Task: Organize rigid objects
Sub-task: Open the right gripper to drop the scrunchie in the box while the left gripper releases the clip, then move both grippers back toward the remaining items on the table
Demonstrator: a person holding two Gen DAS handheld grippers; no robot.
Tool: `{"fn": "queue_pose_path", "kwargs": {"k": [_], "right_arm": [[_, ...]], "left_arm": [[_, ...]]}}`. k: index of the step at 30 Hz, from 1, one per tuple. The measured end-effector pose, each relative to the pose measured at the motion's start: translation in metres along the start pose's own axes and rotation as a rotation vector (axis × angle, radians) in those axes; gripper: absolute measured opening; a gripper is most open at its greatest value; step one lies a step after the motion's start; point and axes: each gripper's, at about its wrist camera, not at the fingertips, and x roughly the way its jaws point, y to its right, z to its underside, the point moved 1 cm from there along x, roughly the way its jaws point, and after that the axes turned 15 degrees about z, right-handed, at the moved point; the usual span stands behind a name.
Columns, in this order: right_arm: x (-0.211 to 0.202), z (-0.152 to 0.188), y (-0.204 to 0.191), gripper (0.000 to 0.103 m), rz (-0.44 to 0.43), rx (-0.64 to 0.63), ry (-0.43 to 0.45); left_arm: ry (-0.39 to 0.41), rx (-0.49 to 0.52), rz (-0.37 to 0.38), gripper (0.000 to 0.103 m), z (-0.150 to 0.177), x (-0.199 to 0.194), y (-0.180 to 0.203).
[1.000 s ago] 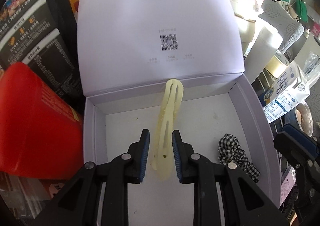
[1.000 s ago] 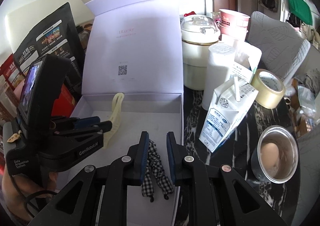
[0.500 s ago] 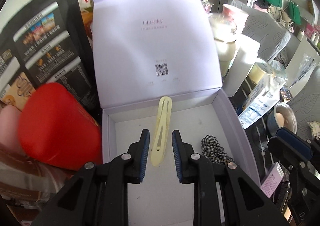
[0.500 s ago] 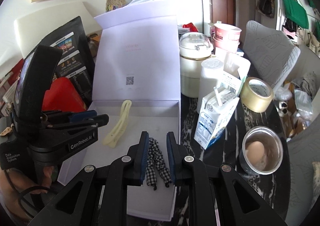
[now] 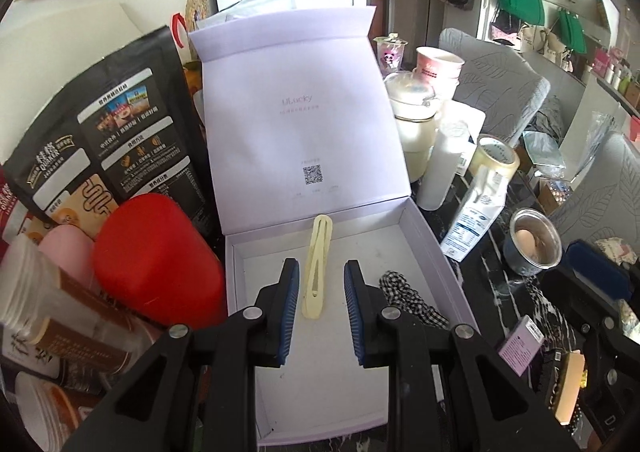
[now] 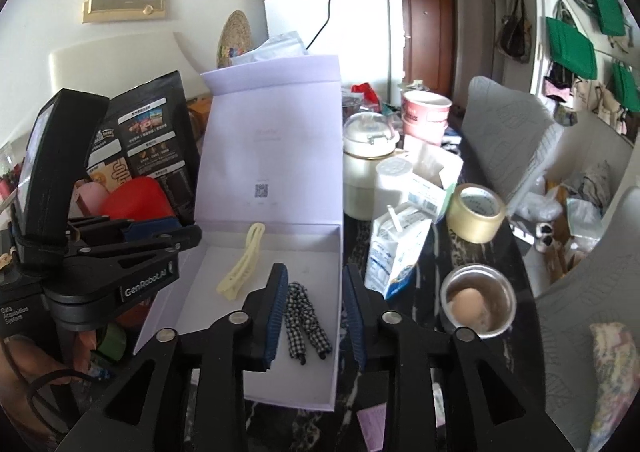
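Both hand-held grippers have pulled up and back from the open lilac cardboard gift box (image 5: 436, 248) since a second ago, so more of the crowded dark table now shows around it. The pale yellow plastic hair clip (image 5: 317, 267) lies loose on the box floor with its tip against the back wall, seemingly set down there as sorted. The black-and-white gingham fabric scrunchie (image 6: 304, 315) rests near the box's right wall. The left gripper (image 5: 321, 310) hangs above the clip with its jaws nearly together and nothing between them; the clip lies well below the pads, seen through the gap. The right gripper (image 6: 314, 311) has just been opening, its blue pads standing clear either side of the scrunchie without touching it. A person's hand (image 6: 24, 366) shows at the left gripper's handle.
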Motion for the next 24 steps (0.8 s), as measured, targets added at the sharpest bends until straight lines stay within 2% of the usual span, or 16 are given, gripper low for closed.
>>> {"fn": "queue_pose_path", "kwargs": {"k": [3, 4, 5, 6, 7, 8, 24], "right_arm": [[-0.011, 0.003, 0.007, 0.043, 0.013, 0.018, 0.015], [-0.014, 0.003, 0.008, 0.047, 0.02, 0.021, 0.018], [-0.019, 0.005, 0.011, 0.053, 0.031, 0.025, 0.021], [-0.023, 0.006, 0.013, 0.056, 0.042, 0.029, 0.026], [-0.028, 0.009, 0.016, 0.06, 0.05, 0.035, 0.033], [-0.033, 0.011, 0.02, 0.061, 0.06, 0.044, 0.039], [-0.084, 0.047, 0.052, 0.063, 0.148, 0.112, 0.055]], "left_arm": [[0.01, 0.018, -0.001, 0.023, 0.002, -0.008, 0.007], [0.012, 0.025, -0.003, 0.029, 0.003, -0.011, 0.01], [0.014, 0.029, 0.0, 0.053, 0.004, -0.013, 0.012], [0.017, 0.034, 0.006, 0.072, 0.005, -0.015, 0.014], [0.024, 0.038, 0.014, 0.103, 0.006, -0.017, 0.016], [0.043, 0.046, 0.023, 0.103, 0.008, -0.021, 0.018], [0.055, 0.138, 0.092, 0.103, 0.039, -0.053, 0.058]]}}
